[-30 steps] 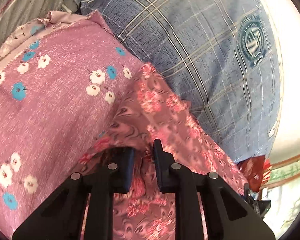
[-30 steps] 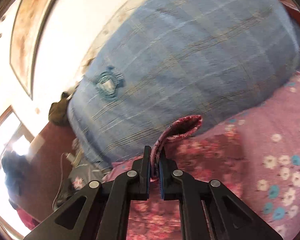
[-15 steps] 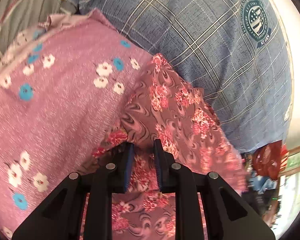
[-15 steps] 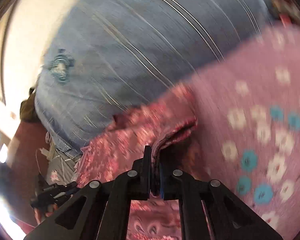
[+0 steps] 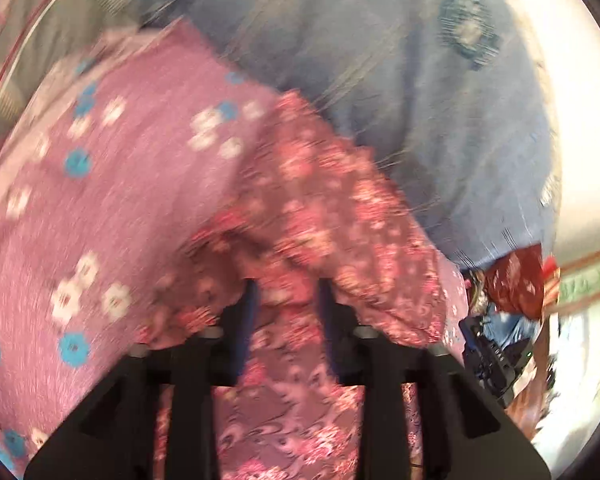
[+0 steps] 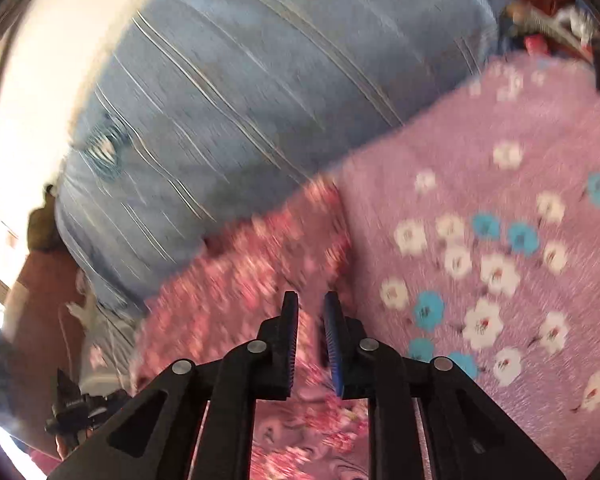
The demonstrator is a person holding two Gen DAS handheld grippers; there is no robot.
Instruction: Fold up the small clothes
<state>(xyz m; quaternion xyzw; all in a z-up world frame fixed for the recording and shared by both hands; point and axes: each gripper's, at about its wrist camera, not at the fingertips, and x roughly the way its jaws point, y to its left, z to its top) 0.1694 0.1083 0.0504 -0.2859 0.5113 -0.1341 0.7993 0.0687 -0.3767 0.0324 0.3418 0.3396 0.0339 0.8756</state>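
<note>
A small pink-and-mauve flowered garment (image 5: 320, 208) lies folded over on a purple flowered bedsheet (image 5: 112, 184). My left gripper (image 5: 286, 292) is open, its jaws apart with the folded cloth lying between and over the tips. In the right wrist view the garment (image 6: 240, 276) lies flat beside the purple sheet (image 6: 480, 200). My right gripper (image 6: 310, 300) is open just above the garment, with nothing between its jaws. Both views are blurred by motion.
A large blue checked pillow (image 5: 440, 120) with a round badge lies behind the garment, and also shows in the right wrist view (image 6: 260, 100). A grey striped cloth (image 5: 40, 32) is at the far left. Dark red cloth and clutter (image 5: 512, 280) lie beyond the bed edge.
My right gripper has opened and let go of the garment edge, which has dropped flat. My left gripper's jaws have spread wider. Both views have shifted.
</note>
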